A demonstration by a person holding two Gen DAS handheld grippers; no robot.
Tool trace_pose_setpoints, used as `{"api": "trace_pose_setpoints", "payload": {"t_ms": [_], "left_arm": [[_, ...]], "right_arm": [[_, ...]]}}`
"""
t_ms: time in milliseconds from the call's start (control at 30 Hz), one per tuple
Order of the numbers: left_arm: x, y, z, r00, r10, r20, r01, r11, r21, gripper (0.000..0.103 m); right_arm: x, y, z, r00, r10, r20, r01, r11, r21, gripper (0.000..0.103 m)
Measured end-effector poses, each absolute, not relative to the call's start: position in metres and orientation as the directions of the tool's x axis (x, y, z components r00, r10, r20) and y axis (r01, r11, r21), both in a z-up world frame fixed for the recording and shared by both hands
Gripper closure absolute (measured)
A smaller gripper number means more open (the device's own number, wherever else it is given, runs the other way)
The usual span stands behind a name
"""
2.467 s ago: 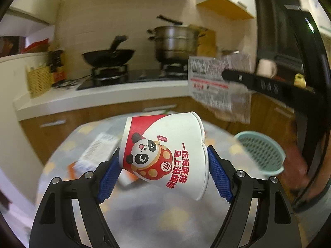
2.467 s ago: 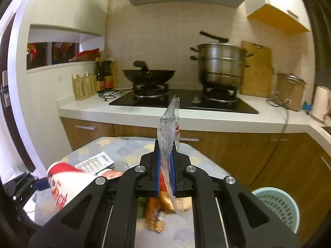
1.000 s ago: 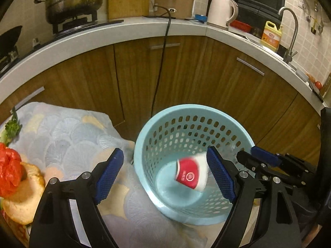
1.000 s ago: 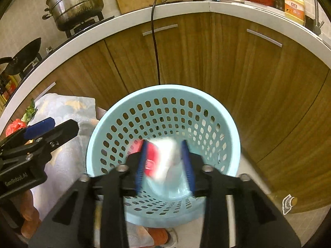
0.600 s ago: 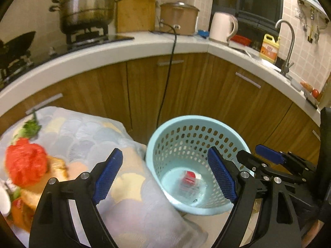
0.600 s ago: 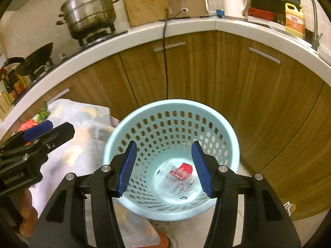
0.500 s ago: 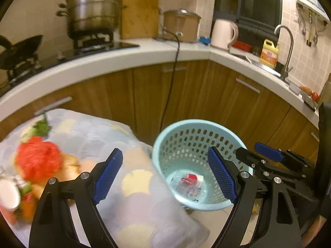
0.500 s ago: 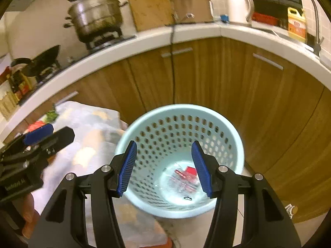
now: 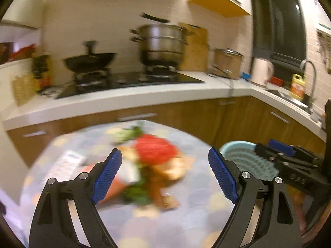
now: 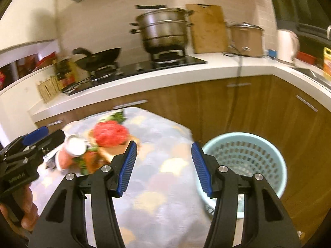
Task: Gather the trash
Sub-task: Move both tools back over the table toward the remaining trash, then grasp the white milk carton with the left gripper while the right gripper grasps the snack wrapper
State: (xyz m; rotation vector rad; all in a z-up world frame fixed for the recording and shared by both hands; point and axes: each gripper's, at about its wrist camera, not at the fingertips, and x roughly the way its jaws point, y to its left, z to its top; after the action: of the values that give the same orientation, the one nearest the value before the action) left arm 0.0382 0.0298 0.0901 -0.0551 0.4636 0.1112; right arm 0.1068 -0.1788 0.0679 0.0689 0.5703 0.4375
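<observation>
Kitchen count
One laundry-style basket (image 10: 244,155), one steamer pot (image 10: 165,31), one wok (image 10: 101,56), one kettle (image 9: 261,72).

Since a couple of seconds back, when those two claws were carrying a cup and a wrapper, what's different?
Both are let go: the panda paper cup and the plastic wrapper were dropped into the blue basket. The left gripper and right gripper now stand open and empty, swung from the basket back toward the pile of remaining trash on the table. The basket, pile and stove pots have not moved.
</observation>
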Motion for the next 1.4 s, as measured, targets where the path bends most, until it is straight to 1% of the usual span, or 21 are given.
{"api": "trace_pose_setpoints", "payload": {"t_ms": [133,200,267,400,567,700,833,967,1000,1067,1100,1133,1200,1300,1400], "left_arm": [[0.011,0.077,0.090,0.875,0.217,-0.432,-0.234,0.972,0.015,0.013],[-0.001,0.103,0.086,0.856,0.272,-0.439,-0.293,0.956,0.021,0.011],[-0.011,0.135,0.077,0.822,0.338,-0.457,-0.384,0.923,-0.008,0.010],[-0.018,0.183,0.056,0.778,0.382,-0.499,-0.461,0.887,-0.040,0.010],[-0.007,0.218,0.035,0.751,0.326,-0.574,-0.426,0.904,-0.045,0.010],[0.009,0.221,0.020,0.733,0.294,-0.614,-0.361,0.933,0.016,0.010],[0.024,0.219,0.011,0.714,0.300,-0.633,-0.333,0.940,0.070,0.011],[0.038,0.211,0.006,0.697,0.308,-0.648,-0.309,0.944,0.116,0.012],[0.043,0.209,0.004,0.689,0.314,-0.653,-0.301,0.944,0.137,0.013],[0.051,0.208,-0.002,0.668,0.319,-0.672,-0.291,0.944,0.159,0.021],[0.055,0.209,-0.004,0.660,0.312,-0.683,-0.288,0.945,0.153,0.030],[0.057,0.211,-0.005,0.661,0.296,-0.690,-0.285,0.949,0.134,0.035],[0.058,0.215,-0.006,0.664,0.272,-0.697,-0.289,0.953,0.097,0.042],[0.055,0.215,-0.007,0.667,0.288,-0.688,-0.310,0.946,0.095,0.043],[0.046,0.216,-0.002,0.689,0.270,-0.673,-0.327,0.944,0.044,0.044]], "right_arm": [[0.092,-0.148,0.070,0.733,0.465,-0.496,-0.440,0.881,0.175,0.051],[0.086,-0.132,0.067,0.713,0.491,-0.501,-0.474,0.864,0.172,0.051],[0.083,-0.121,0.063,0.687,0.524,-0.503,-0.510,0.841,0.180,0.051],[0.075,-0.090,0.047,0.657,0.547,-0.520,-0.549,0.819,0.167,0.051],[0.076,-0.063,0.020,0.635,0.552,-0.541,-0.569,0.808,0.157,0.051],[0.080,-0.052,0.003,0.625,0.551,-0.552,-0.570,0.806,0.159,0.051],[0.084,-0.053,0.001,0.629,0.543,-0.556,-0.562,0.812,0.157,0.051],[0.090,-0.057,-0.002,0.618,0.544,-0.567,-0.548,0.816,0.185,0.051],[0.091,-0.057,-0.002,0.617,0.545,-0.568,-0.547,0.816,0.188,0.051],[0.093,-0.057,-0.002,0.609,0.548,-0.573,-0.549,0.813,0.194,0.051],[0.093,-0.057,-0.002,0.608,0.549,-0.574,-0.551,0.812,0.194,0.051],[0.093,-0.056,-0.001,0.605,0.550,-0.576,-0.553,0.810,0.194,0.051],[0.093,-0.054,0.000,0.602,0.548,-0.581,-0.557,0.809,0.187,0.051],[0.096,-0.048,-0.001,0.604,0.528,-0.597,-0.554,0.816,0.162,0.051],[0.098,-0.040,-0.003,0.598,0.515,-0.614,-0.560,0.817,0.138,0.051]]}}
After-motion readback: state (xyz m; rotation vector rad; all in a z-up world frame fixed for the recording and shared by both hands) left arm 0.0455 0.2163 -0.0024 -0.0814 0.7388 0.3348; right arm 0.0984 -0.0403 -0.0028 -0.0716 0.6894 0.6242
